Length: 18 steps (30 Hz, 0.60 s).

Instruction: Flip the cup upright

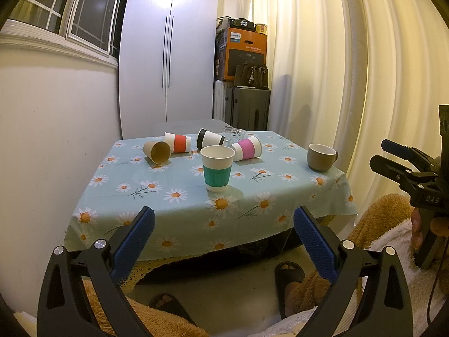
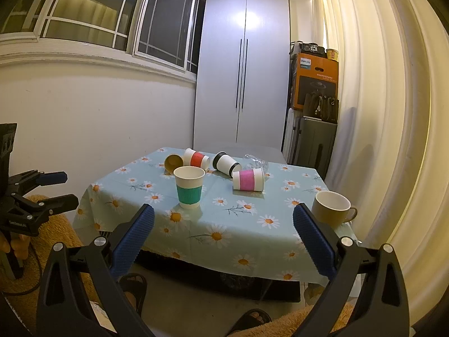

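A green-sleeved paper cup (image 1: 217,167) (image 2: 189,187) stands upright near the middle of the table. Behind it lie on their sides a brown cup (image 1: 157,151) (image 2: 173,163), a red-sleeved cup (image 1: 178,142) (image 2: 196,157), a black-and-white cup (image 1: 210,138) (image 2: 226,163) and a pink-sleeved cup (image 1: 247,148) (image 2: 248,179). My left gripper (image 1: 224,226) is open and empty, in front of the table's near edge. My right gripper (image 2: 223,224) is open and empty, also short of the table.
A brown mug (image 1: 321,157) (image 2: 332,206) stands upright at the table's right side. A clear glass (image 1: 235,132) (image 2: 256,163) lies at the back. The daisy tablecloth (image 1: 174,210) (image 2: 252,241) hangs over the edges. Wall left, curtain right, wardrobe behind. Feet in sandals (image 1: 289,278) below.
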### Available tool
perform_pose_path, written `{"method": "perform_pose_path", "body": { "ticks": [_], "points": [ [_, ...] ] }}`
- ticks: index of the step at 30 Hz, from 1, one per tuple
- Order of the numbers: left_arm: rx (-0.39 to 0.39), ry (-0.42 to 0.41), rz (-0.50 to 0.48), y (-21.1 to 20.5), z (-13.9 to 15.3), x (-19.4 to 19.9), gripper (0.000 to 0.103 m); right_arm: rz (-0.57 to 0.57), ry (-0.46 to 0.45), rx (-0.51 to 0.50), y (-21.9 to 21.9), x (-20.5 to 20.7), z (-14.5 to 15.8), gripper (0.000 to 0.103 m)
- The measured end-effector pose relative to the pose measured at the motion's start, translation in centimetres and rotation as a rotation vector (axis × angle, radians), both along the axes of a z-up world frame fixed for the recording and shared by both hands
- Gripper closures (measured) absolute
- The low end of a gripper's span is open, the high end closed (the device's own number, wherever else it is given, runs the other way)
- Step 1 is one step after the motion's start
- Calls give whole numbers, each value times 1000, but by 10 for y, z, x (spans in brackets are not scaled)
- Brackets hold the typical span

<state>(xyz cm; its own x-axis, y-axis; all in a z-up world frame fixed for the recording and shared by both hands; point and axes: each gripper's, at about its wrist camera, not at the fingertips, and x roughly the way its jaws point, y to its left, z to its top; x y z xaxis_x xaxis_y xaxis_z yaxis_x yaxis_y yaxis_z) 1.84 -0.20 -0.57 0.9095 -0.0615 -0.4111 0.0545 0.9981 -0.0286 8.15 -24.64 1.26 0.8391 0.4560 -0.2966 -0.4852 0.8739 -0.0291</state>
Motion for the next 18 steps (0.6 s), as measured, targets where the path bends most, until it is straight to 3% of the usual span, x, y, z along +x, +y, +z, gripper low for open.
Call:
{"method": "perform_pose_path", "body": {
  "ticks": [18],
  "points": [
    [-31, 10, 10, 9, -1, -1, 7, 11, 8, -21, 4, -2, -5, 5]
  ]
}}
